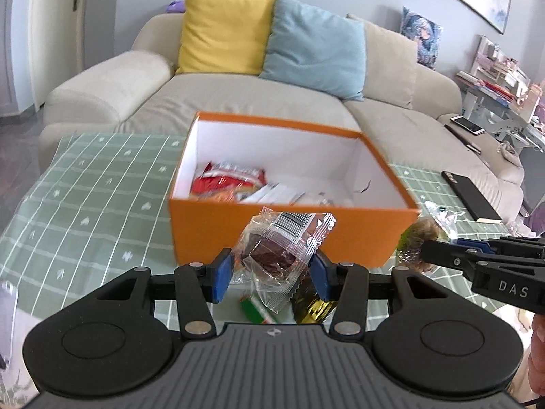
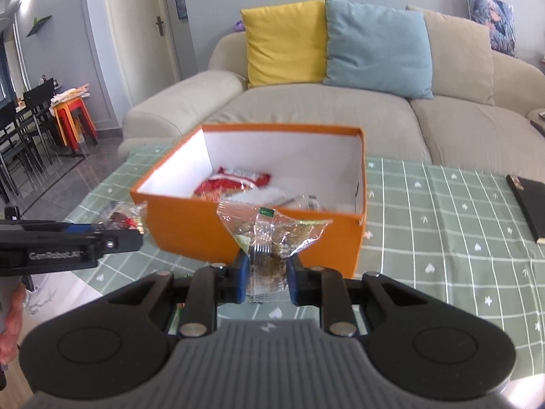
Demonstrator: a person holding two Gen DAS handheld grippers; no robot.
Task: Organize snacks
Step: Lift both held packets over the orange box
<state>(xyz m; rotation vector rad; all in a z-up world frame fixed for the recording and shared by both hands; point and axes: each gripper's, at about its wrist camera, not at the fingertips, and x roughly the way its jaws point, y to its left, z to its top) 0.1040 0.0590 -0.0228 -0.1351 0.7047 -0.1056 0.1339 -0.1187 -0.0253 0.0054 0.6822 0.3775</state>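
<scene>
An open orange box (image 1: 265,235) (image 2: 190,235) with a white inside stands on the green checked table and holds a red packet (image 1: 228,179) (image 2: 235,184) and some white wrappers. My left gripper (image 1: 272,272) is shut on a clear-wrapped dark brown snack (image 1: 272,252), raised in front of the box's near wall. My right gripper (image 2: 266,277) is shut on a clear-wrapped crumbly brown snack (image 2: 272,235), also held just before the box. Each gripper shows in the other's view, the right gripper (image 1: 422,255) at the right and the left gripper (image 2: 139,235) at the left.
A green packet (image 1: 255,310) and a gold-foil sweet (image 1: 316,306) lie on the tablecloth (image 2: 442,225) under my left gripper. A black flat case (image 1: 470,197) (image 2: 528,204) rests at the table's right edge. A beige sofa (image 2: 306,116) with cushions stands behind the table.
</scene>
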